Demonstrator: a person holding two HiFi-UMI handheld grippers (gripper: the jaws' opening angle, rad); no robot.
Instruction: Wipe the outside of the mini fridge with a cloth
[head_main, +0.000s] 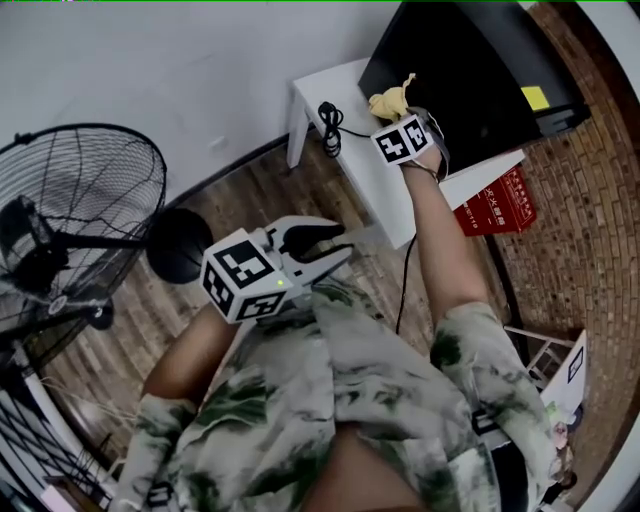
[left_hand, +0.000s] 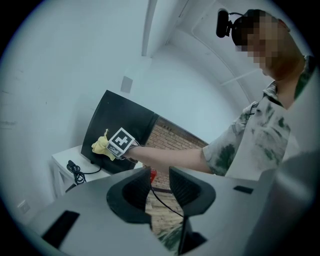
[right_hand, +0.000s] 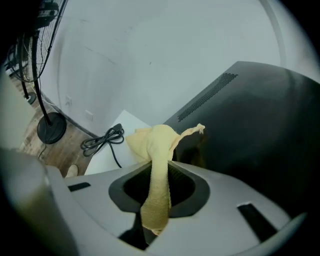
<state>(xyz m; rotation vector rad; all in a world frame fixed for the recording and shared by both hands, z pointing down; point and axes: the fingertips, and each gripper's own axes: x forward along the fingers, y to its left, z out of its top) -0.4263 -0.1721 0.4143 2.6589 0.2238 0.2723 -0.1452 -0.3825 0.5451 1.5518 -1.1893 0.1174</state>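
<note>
The black mini fridge (head_main: 470, 70) stands on a low white table (head_main: 340, 100) by the wall. My right gripper (head_main: 398, 118) is shut on a yellow cloth (head_main: 390, 100), which is bunched against the fridge's lower left corner. In the right gripper view the cloth (right_hand: 157, 145) runs up between the jaws of the right gripper (right_hand: 159, 175) to the dark fridge side (right_hand: 250, 115). My left gripper (head_main: 335, 247) hangs open and empty near my chest, well short of the table. The left gripper view shows the left gripper (left_hand: 160, 182) aimed at the fridge (left_hand: 120, 120) and cloth (left_hand: 101, 145).
A coiled black cable (head_main: 328, 128) lies on the table left of the fridge. A standing fan (head_main: 70, 220) with a round base (head_main: 180, 245) stands on the wooden floor at the left. A red box (head_main: 500, 200) sits under the table's right side.
</note>
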